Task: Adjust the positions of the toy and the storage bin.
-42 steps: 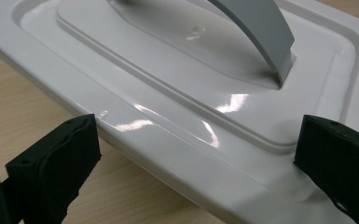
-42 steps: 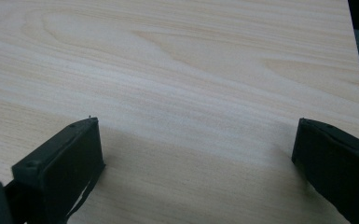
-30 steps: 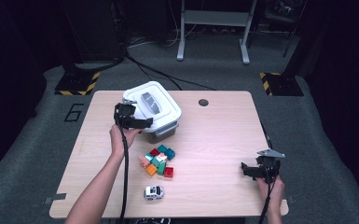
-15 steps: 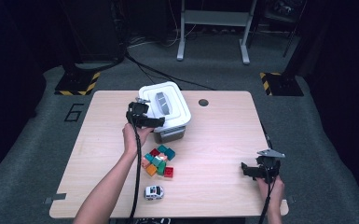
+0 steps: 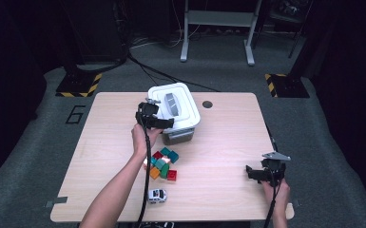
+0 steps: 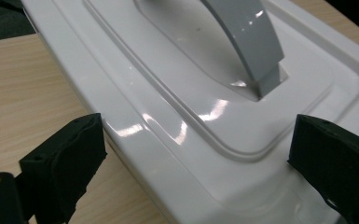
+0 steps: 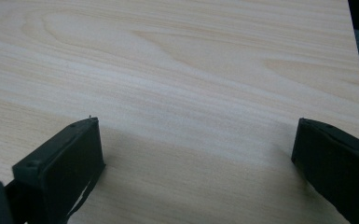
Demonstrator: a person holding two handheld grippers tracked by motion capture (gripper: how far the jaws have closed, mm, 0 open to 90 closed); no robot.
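A white box [image 5: 173, 111] with a white lid [image 6: 191, 102] and a grey handle [image 6: 249, 42] stands at the back middle of the table [image 5: 218, 142]. My left gripper [image 5: 164, 122] hovers at the box's near left corner. In the left gripper view the left gripper [image 6: 196, 144] is open, and its jaws have just been closing a little. The lid's corner lies between them, one jaw beside the lid's edge and the other over its top, neither pressing. My right gripper [image 5: 253, 172] rests low at the front right, and the right gripper [image 7: 196, 149] is open over bare wood.
A heap of several coloured blocks [image 5: 163, 163] lies in front of the box, under the left forearm. A small white toy car [image 5: 157, 195] sits near the front edge. A round hole [image 5: 207, 104] marks the tabletop right of the box.
The left gripper has moved right along the table, and the white box has shifted right with it. The right gripper has stayed put.
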